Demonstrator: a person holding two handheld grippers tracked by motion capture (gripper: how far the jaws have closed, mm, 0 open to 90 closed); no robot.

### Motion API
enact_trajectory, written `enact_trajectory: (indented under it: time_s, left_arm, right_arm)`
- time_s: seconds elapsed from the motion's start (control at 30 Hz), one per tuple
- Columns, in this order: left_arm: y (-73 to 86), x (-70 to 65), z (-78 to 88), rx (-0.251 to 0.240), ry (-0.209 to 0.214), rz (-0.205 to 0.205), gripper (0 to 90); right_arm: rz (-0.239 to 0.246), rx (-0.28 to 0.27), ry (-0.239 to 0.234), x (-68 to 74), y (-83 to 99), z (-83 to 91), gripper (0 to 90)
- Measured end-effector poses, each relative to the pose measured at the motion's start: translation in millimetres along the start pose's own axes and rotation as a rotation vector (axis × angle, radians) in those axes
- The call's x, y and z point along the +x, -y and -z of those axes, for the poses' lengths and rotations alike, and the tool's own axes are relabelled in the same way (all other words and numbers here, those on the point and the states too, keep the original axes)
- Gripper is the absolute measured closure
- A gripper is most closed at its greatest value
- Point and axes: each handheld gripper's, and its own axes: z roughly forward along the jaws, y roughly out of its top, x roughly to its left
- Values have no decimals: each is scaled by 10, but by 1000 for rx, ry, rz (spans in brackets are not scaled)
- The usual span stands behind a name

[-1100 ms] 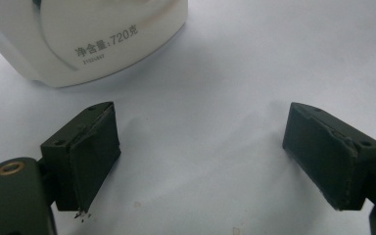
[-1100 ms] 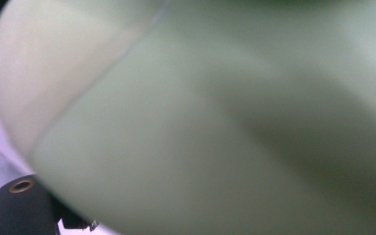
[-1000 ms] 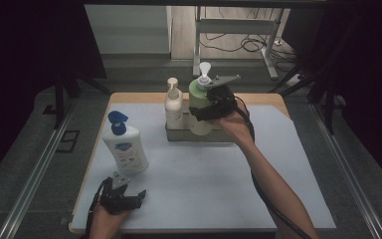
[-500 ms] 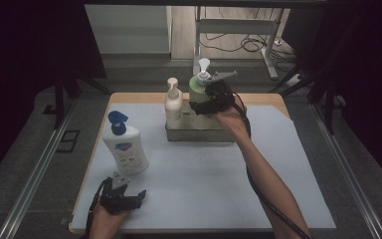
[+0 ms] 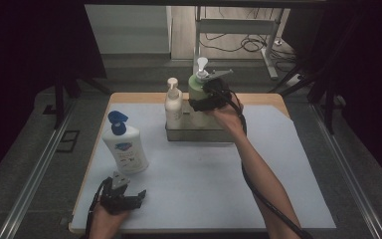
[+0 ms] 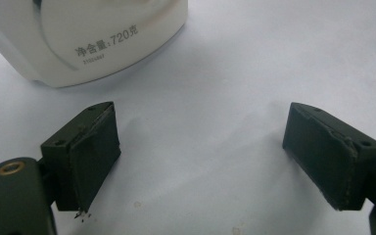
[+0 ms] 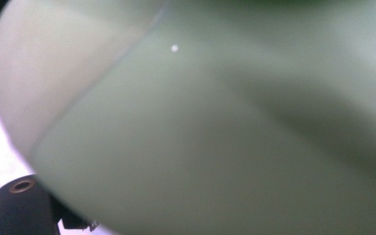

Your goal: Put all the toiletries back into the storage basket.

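A green pump bottle with a white pump head stands upright over the right part of a metal tray. My right gripper is shut on its body from the near right side. The hand hides the bottle's base. In the right gripper view the green bottle is pressed close to the camera. A cream pump bottle stands in the tray's left part. A white bottle with a blue pump stands at the near left. My left gripper rests open just in front of it, with nothing between the pads.
A pale mat covers the wooden table top. The white bottle's base is close ahead of the left jaws. The right gripper's cable trails along the forearm to the near edge. A metal rail runs along the table's left side.
My right hand has carried the green bottle a little farther back and left over the tray. The left gripper has stayed put.
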Motion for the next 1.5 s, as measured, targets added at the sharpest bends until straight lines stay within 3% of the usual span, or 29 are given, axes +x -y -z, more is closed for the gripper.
enact_trajectory:
  time_s: [0.57, 1.5]
  left_arm:
    - [1, 0, 0, -1, 0, 0, 134]
    - [1, 0, 0, 0, 0, 0, 134]
  right_arm:
    - [-4, 38, -11, -34, 127, -190, 127]
    - [-14, 96, -46, -81, 379, -329, 128]
